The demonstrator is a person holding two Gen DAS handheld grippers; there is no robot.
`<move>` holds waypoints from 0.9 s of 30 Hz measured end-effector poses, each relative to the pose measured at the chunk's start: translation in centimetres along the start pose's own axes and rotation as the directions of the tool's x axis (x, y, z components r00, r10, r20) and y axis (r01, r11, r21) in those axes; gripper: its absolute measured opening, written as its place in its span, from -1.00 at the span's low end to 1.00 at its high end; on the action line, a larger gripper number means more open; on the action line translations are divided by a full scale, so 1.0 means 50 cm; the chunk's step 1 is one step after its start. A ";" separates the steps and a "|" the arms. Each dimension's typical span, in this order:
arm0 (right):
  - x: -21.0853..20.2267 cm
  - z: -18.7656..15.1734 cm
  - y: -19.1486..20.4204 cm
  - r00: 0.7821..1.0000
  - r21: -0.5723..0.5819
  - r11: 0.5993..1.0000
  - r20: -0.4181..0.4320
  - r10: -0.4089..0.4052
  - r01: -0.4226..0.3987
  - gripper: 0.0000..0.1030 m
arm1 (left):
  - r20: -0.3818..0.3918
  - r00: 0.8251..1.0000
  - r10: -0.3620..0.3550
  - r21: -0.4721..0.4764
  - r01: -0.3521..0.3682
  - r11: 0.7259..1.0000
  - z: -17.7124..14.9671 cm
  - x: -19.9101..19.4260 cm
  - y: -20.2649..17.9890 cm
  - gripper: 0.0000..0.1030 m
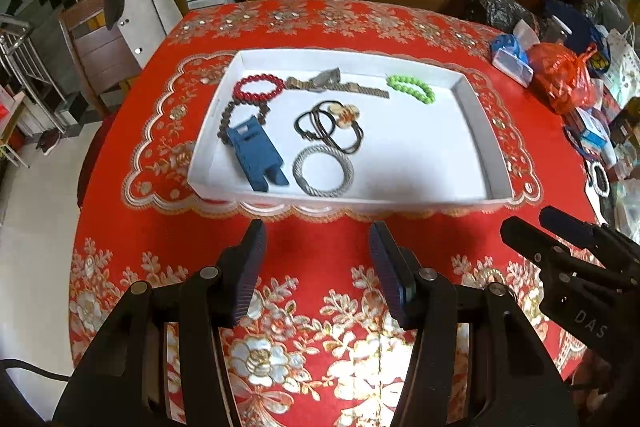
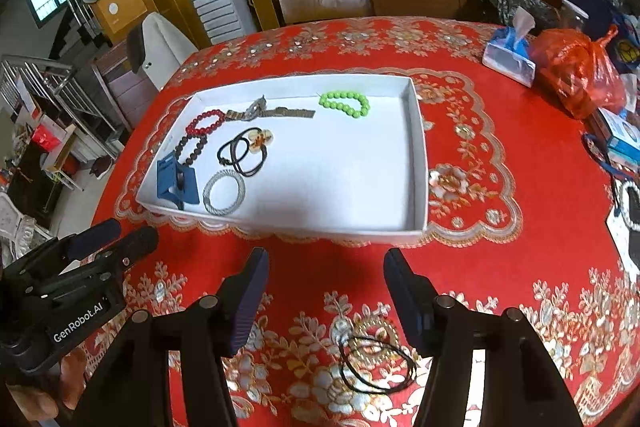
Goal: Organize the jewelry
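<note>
Your left gripper (image 1: pixel 318 267) hangs over the red flowered tablecloth (image 1: pixel 320 239) with its jaws wide apart and nothing between them. Your right gripper (image 2: pixel 326 291) is spread apart too and holds nothing. A thin black cord loop (image 2: pixel 376 365) lies on the cloth right below it, close to its right finger.

Just past both grippers sits the white tray (image 1: pixel 486 147). In its left half you see a silver bangle (image 1: pixel 323 169), a blue clip (image 1: pixel 256 151), black hair ties (image 1: pixel 328 127), a dark bead bracelet (image 1: pixel 226 119) and a red bead bracelet (image 1: pixel 258 87). A metal watch band (image 1: pixel 336 85) and a green bead bracelet (image 1: pixel 410 87) lie near the far wall. The right half is bare.

Bags and boxes (image 1: pixel 560 75) crowd the table's far right.
</note>
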State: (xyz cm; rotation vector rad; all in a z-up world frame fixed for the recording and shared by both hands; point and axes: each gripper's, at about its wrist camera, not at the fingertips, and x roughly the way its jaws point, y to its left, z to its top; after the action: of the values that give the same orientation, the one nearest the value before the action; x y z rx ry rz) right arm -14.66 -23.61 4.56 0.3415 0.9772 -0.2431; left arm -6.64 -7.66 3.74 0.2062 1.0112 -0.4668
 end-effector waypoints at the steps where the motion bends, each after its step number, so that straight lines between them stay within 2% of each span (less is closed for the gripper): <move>1: -0.001 -0.006 -0.004 1.000 0.003 1.000 -0.004 -0.003 0.003 0.12 | 0.002 1.000 -0.005 0.004 0.005 1.000 -0.005 -0.002 -0.002 0.02; 8: -0.021 -0.043 -0.059 1.000 0.032 0.999 -0.017 -0.006 0.006 0.12 | -0.037 0.998 -0.043 0.046 0.045 0.998 -0.039 0.007 -0.029 0.02; 14: -0.020 -0.096 -0.160 0.996 0.091 0.995 -0.081 -0.045 0.052 0.12 | -0.099 0.991 -0.088 0.075 0.096 0.993 -0.070 0.031 -0.058 0.02; 17: -0.008 -0.118 -0.175 0.993 0.085 0.994 -0.108 -0.053 0.062 0.12 | -0.135 0.985 -0.106 0.082 0.118 0.990 -0.078 0.046 -0.075 0.02; 19: 0.002 -0.137 -0.172 0.992 0.074 0.997 -0.122 -0.028 0.037 0.11 | -0.155 0.982 -0.109 0.083 0.123 0.989 -0.081 0.056 -0.083 0.02; 23: 0.029 -0.160 -0.150 0.990 0.017 1.000 -0.140 -0.010 0.012 0.01 | -0.181 0.976 -0.120 0.063 0.134 0.989 -0.079 0.071 -0.085 0.02; 27: 0.057 -0.166 -0.138 0.990 -0.034 0.999 -0.141 -0.027 0.022 -0.32 | -0.191 0.974 -0.121 0.054 0.133 0.990 -0.076 0.077 -0.083 0.02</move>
State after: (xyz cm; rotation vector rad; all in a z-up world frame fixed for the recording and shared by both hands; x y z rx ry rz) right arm -21.91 -26.87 -3.29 0.3206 1.1244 -0.2277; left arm -9.79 -10.94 -1.32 0.2493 1.1989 -0.6067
